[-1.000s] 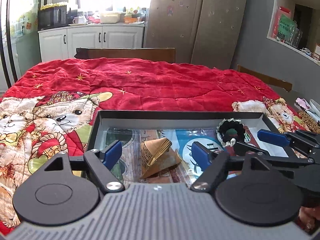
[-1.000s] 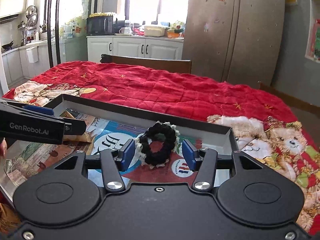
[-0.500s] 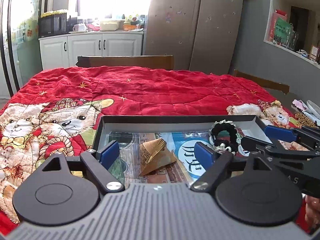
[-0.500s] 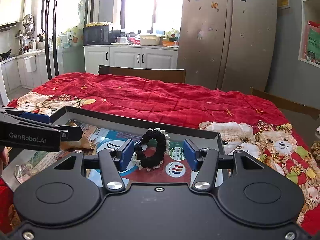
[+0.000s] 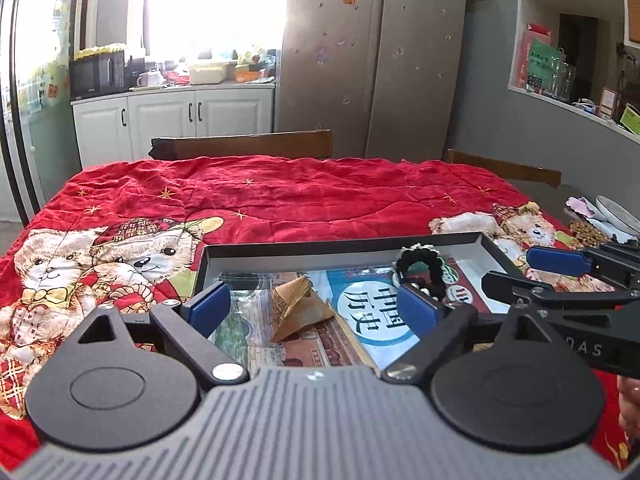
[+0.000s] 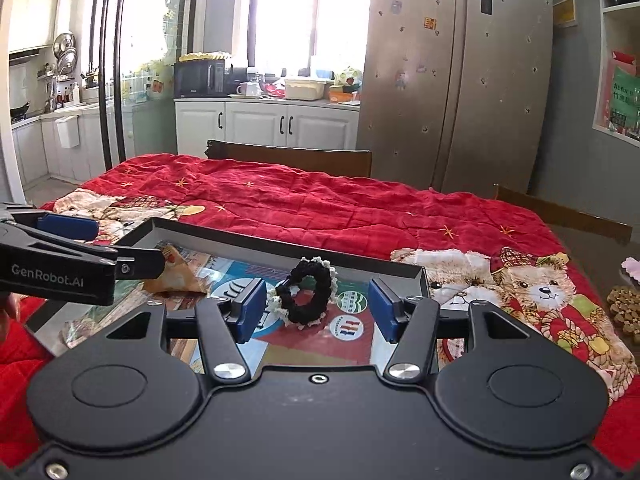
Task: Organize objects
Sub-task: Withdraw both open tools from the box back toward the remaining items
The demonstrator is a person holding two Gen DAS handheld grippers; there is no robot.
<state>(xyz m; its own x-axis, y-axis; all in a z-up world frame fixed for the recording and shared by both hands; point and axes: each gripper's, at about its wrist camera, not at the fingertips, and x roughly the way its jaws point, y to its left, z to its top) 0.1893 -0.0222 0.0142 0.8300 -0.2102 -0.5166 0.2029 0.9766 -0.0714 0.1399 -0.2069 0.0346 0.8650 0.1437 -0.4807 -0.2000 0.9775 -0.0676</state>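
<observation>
A shallow dark-rimmed box (image 5: 340, 245) with a printed picture bottom lies on the red quilt; it also shows in the right wrist view (image 6: 280, 240). Inside lie a tan folded paper wedge (image 5: 298, 312), seen too in the right wrist view (image 6: 176, 276), and a black scrunchie with white trim (image 5: 422, 268), seen too in the right wrist view (image 6: 306, 296). My left gripper (image 5: 312, 310) is open and empty, held just short of the wedge. My right gripper (image 6: 316, 310) is open and empty, held just short of the scrunchie.
The red teddy-bear quilt (image 5: 260, 196) covers the table. Wooden chair backs (image 5: 240, 146) stand at its far side and right. Small brown pieces (image 6: 624, 308) and plates (image 5: 616, 212) lie off the quilt's right edge. Cabinets and a fridge stand behind.
Both grippers have drawn back and up from the box, still open. The wedge and scrunchie lie where they were.
</observation>
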